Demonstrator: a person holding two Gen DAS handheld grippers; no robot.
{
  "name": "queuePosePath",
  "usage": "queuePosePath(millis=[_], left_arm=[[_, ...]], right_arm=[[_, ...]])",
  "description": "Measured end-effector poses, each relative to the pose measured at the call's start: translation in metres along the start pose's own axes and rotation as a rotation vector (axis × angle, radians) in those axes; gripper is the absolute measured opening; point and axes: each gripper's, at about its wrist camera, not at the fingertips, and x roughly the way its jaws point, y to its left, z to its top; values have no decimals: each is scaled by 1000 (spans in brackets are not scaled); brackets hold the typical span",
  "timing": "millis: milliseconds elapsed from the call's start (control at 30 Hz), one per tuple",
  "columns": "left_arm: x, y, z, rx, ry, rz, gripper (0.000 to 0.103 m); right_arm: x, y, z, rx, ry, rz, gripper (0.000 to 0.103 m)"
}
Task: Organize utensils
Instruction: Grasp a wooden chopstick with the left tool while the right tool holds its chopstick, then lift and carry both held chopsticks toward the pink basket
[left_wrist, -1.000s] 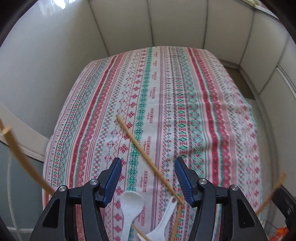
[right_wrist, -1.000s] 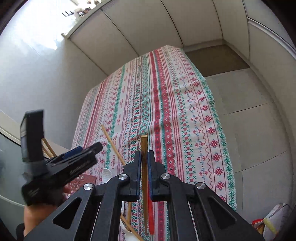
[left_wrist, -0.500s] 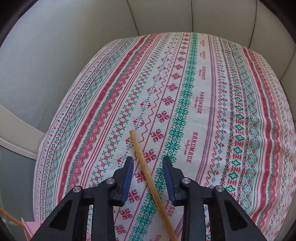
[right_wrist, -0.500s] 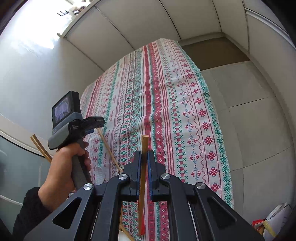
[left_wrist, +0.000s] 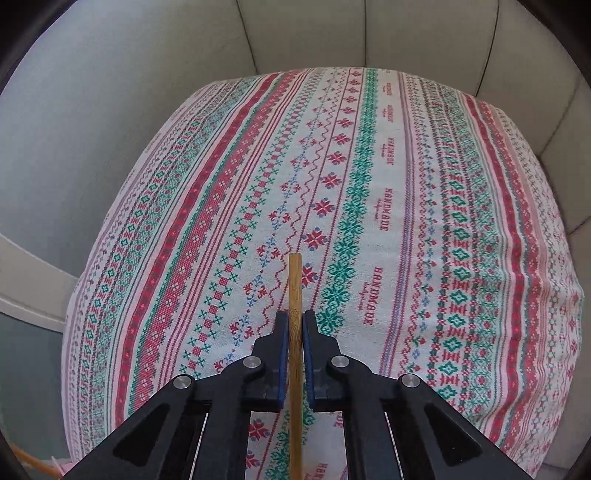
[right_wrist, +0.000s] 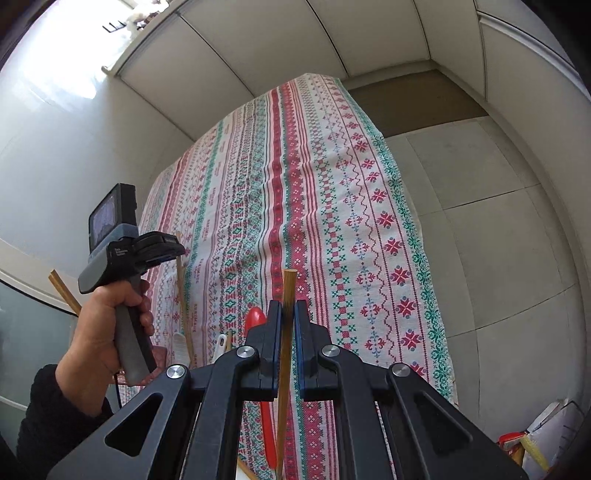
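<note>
**Both tools clamped on chopsticks**

The left tool (left_wrist: 294, 321) has just been closing, and its blue pads now press on a wooden chopstick (left_wrist: 294, 284) that runs straight up between them. The stick's blunt end pokes out past the fingertips, over the patterned cloth (left_wrist: 406, 221) covering the surface. The stick's lower part passes back between the tool's black arms and out of the bottom of the view.

The right tool (right_wrist: 287, 314) is also closed, gripping a second chopstick (right_wrist: 287, 288). That stick stands between its pads with its top end just above the fingertips and its lower length slanting down under the tool.

From the right wrist view, a person's hand (right_wrist: 107, 332) in a dark sleeve grips the left tool's handle at the left side, above the cloth. Near it on the cloth lie more utensils: a red spoon (right_wrist: 255, 319) just left of the right tool, a white spoon (right_wrist: 180, 341) beside a loose stick (right_wrist: 183, 295), and another white utensil (right_wrist: 221, 343) partly hidden behind the tool's arm. One more stick (right_wrist: 64, 291) shows at the left edge behind the hand.
</note>
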Motion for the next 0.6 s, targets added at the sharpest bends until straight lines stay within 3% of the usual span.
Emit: queuePosePath(millis=[333,600], left_arm=[[-89,-22,-22,108,-193,-153,7],[-172,-18,-48,204,-368,-279,7]], right_arm=[[-33,11,-1,-5,-79,-16,7],[-67,31,-3,-23,-171,-35,7]])
